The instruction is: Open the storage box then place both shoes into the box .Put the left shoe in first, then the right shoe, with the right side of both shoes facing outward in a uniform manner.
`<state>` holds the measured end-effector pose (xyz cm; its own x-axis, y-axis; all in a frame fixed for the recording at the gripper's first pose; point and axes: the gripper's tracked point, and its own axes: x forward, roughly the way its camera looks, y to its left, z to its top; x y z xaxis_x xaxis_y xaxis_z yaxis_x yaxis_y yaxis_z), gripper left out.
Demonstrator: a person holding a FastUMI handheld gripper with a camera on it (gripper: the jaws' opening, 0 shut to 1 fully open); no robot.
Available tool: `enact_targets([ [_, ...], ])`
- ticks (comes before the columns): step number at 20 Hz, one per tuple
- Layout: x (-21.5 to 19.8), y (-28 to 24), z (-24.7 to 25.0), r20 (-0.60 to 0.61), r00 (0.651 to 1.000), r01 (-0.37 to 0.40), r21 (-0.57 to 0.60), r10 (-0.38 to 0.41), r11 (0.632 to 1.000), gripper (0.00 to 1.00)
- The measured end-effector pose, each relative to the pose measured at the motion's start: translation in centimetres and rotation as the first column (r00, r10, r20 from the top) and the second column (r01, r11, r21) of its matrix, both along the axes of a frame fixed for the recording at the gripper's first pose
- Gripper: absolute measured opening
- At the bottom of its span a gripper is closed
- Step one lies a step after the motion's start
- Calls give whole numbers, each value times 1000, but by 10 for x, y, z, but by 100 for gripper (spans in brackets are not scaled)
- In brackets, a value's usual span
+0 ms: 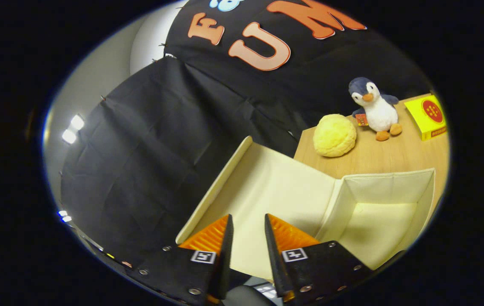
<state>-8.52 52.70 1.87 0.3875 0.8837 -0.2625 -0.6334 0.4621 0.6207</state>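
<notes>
The storage box (378,212) sits on the bench (378,155) with its lid (267,191) swung back and open, the pale inner face of the lid turned toward the fingers and its free edge reaching past the bench's near-left edge toward the black cloth wall. The box's cavity looks empty; no shoe lies in it, so by my judgement the opening step is done or nearly so and the left shoe is the next thing to fetch. The gripper (248,227) hangs just in front of the lid with its jaws a little apart, a narrow gap between them and nothing held; whether they touch the lid I cannot tell. To do this well, leave the lid fully back so it will not fall shut, draw the fingers clear without dragging it, then open wider before going for the shoe. Beyond the box, toward the bench's far edge, rest a yellow plush ball (334,135) and a penguin toy (374,108), with a yellow carton (427,114) at the far-right corner, all well apart from the work.
</notes>
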Motion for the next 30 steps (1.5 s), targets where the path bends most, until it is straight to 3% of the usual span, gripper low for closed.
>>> enact_targets([
  [1, 7, -6, -2, 21, 999, 29, -21, -29, 999, 70],
  [3, 21, -25, -5, 47, 995, 89, -45, -87, 995, 96],
  [11, 64, -149, -24, 134, 936, 340, -123, -324, 932, 98],
  [20, 82, -292, -71, 133, 845, 535, -222, -518, 815, 98],
  [25, 83, -356, -117, 143, 803, 590, -330, -579, 737, 98],
  [30, 76, -385, -173, 106, 814, 553, -440, -571, 708, 91],
])
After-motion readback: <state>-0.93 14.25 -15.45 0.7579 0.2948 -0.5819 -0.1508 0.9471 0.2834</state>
